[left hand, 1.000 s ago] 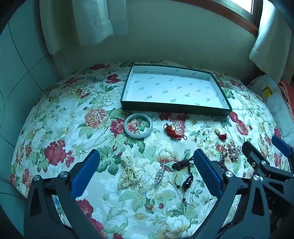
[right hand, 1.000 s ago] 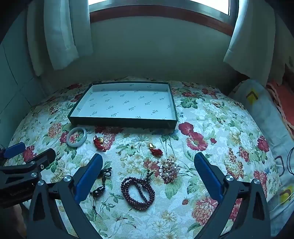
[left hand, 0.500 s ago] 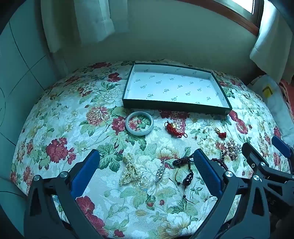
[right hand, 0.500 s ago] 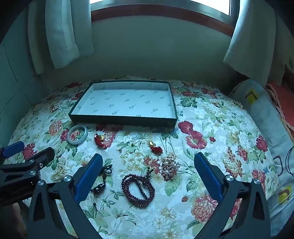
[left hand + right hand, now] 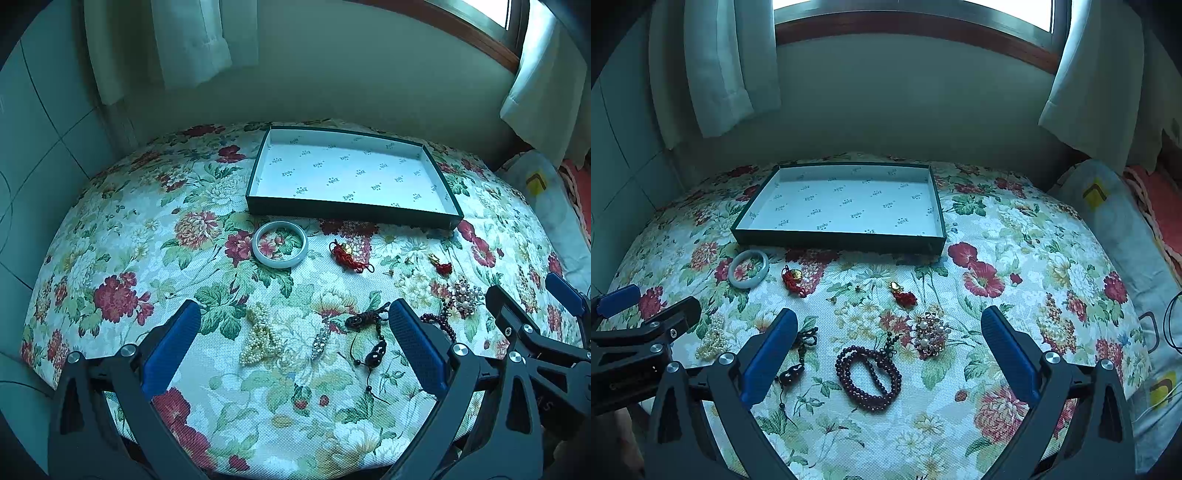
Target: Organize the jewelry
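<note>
**Both grippers wide, jewelry scattered on the floral cloth**

The left gripper [image 5: 291, 343] hangs spread wide and holding nothing, above a pearl bow-shaped clip [image 5: 258, 334] and a dark corded pendant [image 5: 373, 350]. The right gripper [image 5: 886, 350] gapes too, empty, over a coiled dark-red bead strand [image 5: 868, 376]. Beyond them, a pale jade bangle [image 5: 279, 243] lies just before the shallow dark-green tray [image 5: 842, 242], white-lined.

In the right wrist view, the tray [image 5: 839, 242] lies at upper centre on the tablecloth [image 5: 1015, 266]. Below its left corner sits the bangle [image 5: 748, 273]; the bead bracelet [image 5: 868, 376] lies at lower centre, the brooch [image 5: 930, 334] just to its upper right.
</note>
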